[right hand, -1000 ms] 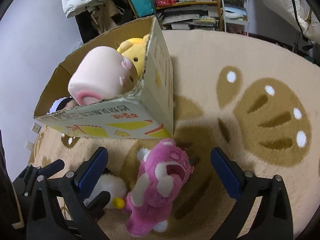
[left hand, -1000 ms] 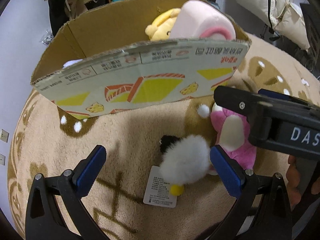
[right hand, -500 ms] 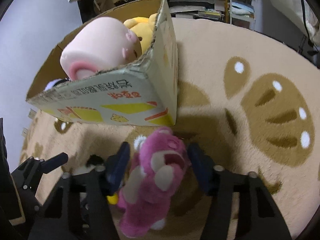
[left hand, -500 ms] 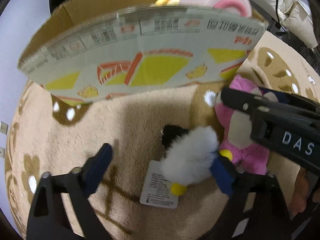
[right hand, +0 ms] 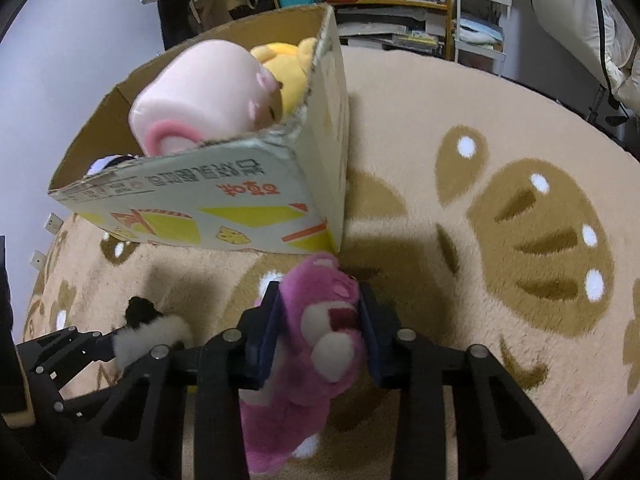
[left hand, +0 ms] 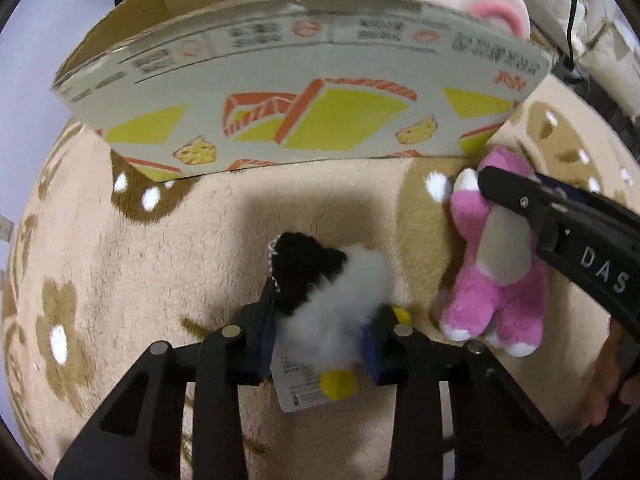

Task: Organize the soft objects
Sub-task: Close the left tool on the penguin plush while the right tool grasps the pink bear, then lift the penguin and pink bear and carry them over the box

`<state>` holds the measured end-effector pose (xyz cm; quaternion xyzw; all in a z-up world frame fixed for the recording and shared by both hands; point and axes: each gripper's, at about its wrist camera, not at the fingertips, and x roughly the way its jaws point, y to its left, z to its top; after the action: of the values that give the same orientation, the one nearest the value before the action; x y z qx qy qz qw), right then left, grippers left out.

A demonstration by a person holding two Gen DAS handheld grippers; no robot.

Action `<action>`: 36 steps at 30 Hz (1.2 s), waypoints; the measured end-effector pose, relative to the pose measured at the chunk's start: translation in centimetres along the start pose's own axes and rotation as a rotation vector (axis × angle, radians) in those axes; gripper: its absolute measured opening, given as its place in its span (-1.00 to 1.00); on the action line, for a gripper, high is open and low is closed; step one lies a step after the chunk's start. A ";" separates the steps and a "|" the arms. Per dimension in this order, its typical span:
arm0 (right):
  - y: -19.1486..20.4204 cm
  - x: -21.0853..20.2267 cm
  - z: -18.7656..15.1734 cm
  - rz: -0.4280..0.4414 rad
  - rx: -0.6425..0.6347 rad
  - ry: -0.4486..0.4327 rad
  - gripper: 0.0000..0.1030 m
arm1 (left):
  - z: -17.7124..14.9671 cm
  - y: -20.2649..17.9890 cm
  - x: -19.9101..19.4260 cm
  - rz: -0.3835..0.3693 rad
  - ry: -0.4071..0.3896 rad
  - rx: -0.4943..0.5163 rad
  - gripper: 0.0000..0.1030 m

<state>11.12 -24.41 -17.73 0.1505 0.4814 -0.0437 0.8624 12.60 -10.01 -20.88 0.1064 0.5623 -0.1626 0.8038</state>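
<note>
A small black-and-white plush (left hand: 336, 296) with yellow feet and a paper tag lies on the rug; my left gripper (left hand: 324, 320) is closing on it, its blue pads pressing into the white fur. Beside it a pink bear plush (right hand: 320, 336) lies on its back, and my right gripper (right hand: 320, 328) is closing on its head, pads squeezing both sides. In the left wrist view the pink bear (left hand: 496, 272) shows with the right gripper (left hand: 560, 232) across it. The black-and-white plush (right hand: 156, 332) shows at lower left of the right wrist view.
An open cardboard box (left hand: 300, 92) stands just beyond both toys; in it are a pink roll-shaped plush (right hand: 200, 100) and a yellow plush (right hand: 288, 64). A beige rug (right hand: 500, 220) with brown patterns spreads to the right. Shelves (right hand: 400, 0) and a cart stand at the back.
Both grippers went from wide open to closed on their toys: the left on the black-and-white plush, the right on the pink bear's head. Both have tipped slightly closer to the box.
</note>
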 end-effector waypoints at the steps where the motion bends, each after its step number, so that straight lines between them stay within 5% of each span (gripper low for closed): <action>1: 0.1 -0.2 -0.1 0.009 -0.006 -0.005 -0.25 | 0.0 0.3 -0.2 -0.007 -0.003 -0.010 -0.36; 14: 2.9 -6.8 -0.3 0.028 -0.104 -0.211 -0.25 | -2.2 0.9 -6.4 0.055 -0.130 -0.005 -0.36; 25: 5.3 -13.4 0.8 0.041 -0.180 -0.389 -0.26 | -0.6 3.1 -14.3 0.103 -0.385 -0.053 -0.36; 36: 7.5 -15.0 3.6 0.038 -0.234 -0.466 -0.25 | 2.1 5.0 -18.7 0.132 -0.564 -0.084 -0.36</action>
<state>7.74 -19.45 -1.65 0.0447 0.2686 -0.0048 0.9622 10.42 -3.48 -2.63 0.0600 0.3149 -0.1095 0.9409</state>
